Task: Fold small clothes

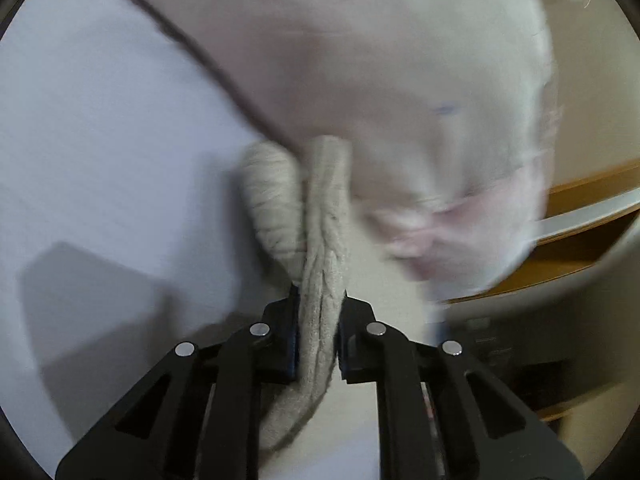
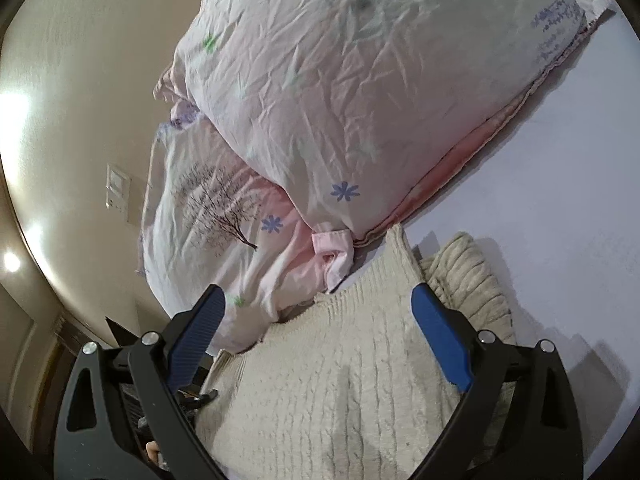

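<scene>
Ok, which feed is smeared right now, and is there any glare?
Left wrist view: the quilt is motion-blurred, while the knit garment in the left gripper stays fairly sharp. Right wrist view: sharp, with bright glare patches on the wall.

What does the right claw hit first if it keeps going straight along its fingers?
Likely the cream knit garment, which fills the gap between the open right claw fingers. Beyond it lies the floral pillow. Depth is unclear in the fisheye.

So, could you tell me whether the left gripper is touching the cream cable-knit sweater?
Touching: the left wrist view shows the left gripper with its jaws clamped on a fold of the cream cable-knit sweater.
</scene>
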`<state>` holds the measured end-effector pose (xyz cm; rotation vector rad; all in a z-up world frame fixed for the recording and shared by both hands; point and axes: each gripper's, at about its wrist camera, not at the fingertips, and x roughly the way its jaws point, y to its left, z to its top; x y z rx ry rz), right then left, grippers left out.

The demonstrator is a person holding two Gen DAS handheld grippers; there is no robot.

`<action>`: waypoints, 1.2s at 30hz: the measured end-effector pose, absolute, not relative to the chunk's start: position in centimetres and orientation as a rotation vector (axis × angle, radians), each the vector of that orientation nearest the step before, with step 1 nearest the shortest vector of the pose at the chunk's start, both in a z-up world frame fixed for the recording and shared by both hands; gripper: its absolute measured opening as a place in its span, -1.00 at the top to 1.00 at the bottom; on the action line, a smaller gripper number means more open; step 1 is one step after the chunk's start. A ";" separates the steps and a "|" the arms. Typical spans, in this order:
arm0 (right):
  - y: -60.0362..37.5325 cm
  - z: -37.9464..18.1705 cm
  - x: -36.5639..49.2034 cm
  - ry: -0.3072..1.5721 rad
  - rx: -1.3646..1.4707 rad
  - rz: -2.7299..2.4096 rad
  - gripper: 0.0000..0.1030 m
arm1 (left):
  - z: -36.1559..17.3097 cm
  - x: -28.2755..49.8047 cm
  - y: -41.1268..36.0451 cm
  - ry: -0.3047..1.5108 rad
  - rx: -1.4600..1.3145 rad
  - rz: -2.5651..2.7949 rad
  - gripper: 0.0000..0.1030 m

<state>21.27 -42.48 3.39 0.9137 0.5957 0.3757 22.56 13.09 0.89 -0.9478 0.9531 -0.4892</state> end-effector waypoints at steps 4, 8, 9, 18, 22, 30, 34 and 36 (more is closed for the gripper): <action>-43.1 4.0 20.9 0.569 0.922 0.386 -0.83 | 6.1 22.0 6.9 0.855 -0.926 -0.674 0.74; -44.2 4.9 20.3 0.534 0.891 0.362 -0.82 | 8.3 22.7 -4.0 0.819 -0.931 -0.902 0.74; -44.7 5.3 20.1 0.520 0.872 0.343 -0.82 | 7.6 23.3 -7.0 0.835 -0.958 -0.934 0.73; -49.4 4.2 20.3 0.628 0.922 0.254 -0.96 | 3.9 25.4 -15.9 0.963 -1.097 -1.152 0.41; -48.1 3.3 21.6 0.798 0.908 0.321 -0.96 | 5.6 23.7 -8.3 0.831 -0.808 -0.772 -0.51; -44.7 1.6 22.7 1.005 0.739 0.304 -0.97 | -0.8 24.4 -6.6 1.059 -0.625 -0.556 -0.51; -43.5 1.5 22.5 0.997 0.669 0.297 -0.54 | -1.9 23.7 -9.6 1.073 -0.585 -0.624 -0.57; -43.1 0.9 22.7 1.021 0.686 0.325 0.03 | -1.9 22.7 -9.6 1.052 -0.528 -0.632 -0.56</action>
